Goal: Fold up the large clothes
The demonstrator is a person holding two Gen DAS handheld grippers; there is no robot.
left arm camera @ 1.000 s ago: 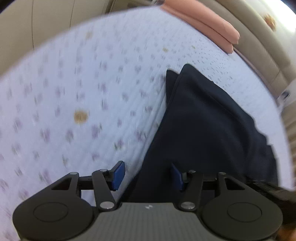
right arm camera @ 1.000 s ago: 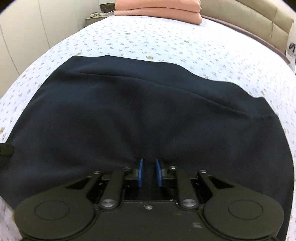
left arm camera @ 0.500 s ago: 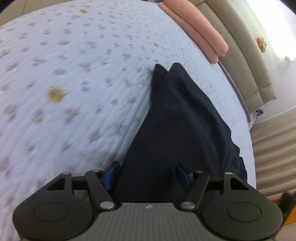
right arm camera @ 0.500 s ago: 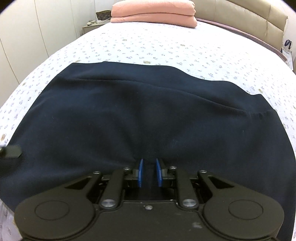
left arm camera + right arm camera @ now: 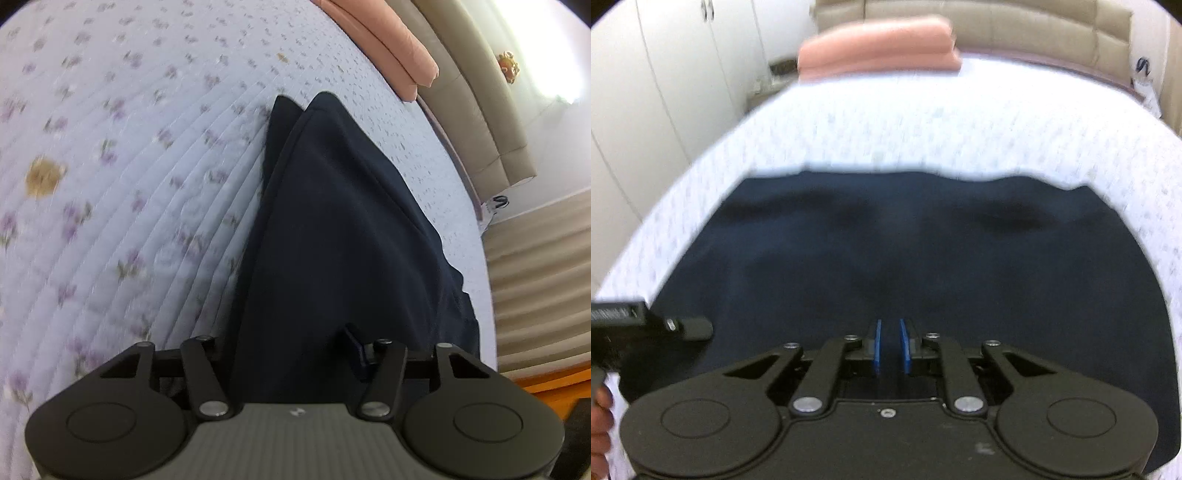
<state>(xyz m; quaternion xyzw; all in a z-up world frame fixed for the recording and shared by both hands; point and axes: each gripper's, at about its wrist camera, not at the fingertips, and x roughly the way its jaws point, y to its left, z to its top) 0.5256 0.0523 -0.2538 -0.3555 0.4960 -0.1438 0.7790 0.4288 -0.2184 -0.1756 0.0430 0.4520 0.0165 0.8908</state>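
Observation:
A large dark navy garment (image 5: 908, 251) lies folded flat on the flowered bedspread (image 5: 923, 129). In the left wrist view the garment (image 5: 343, 221) runs away from me as a long dark wedge. My left gripper (image 5: 284, 350) is open, its jaws wide apart, with the garment's near left edge lying between them. My right gripper (image 5: 889, 345) is shut on the garment's near edge, its blue pads (image 5: 877, 343) nearly together with dark cloth between them. The left gripper's body also shows at the left of the right wrist view (image 5: 646, 325).
A stack of folded pink cloth (image 5: 879, 48) lies at the far end of the bed, also in the left wrist view (image 5: 388, 44). A beige padded headboard (image 5: 1015, 29) stands behind it. White wardrobe doors (image 5: 646, 92) are on the left.
The left gripper has moved in low over the garment's left edge, which now lies between its open jaws. The right gripper has pulled back and risen, still holding the near edge.

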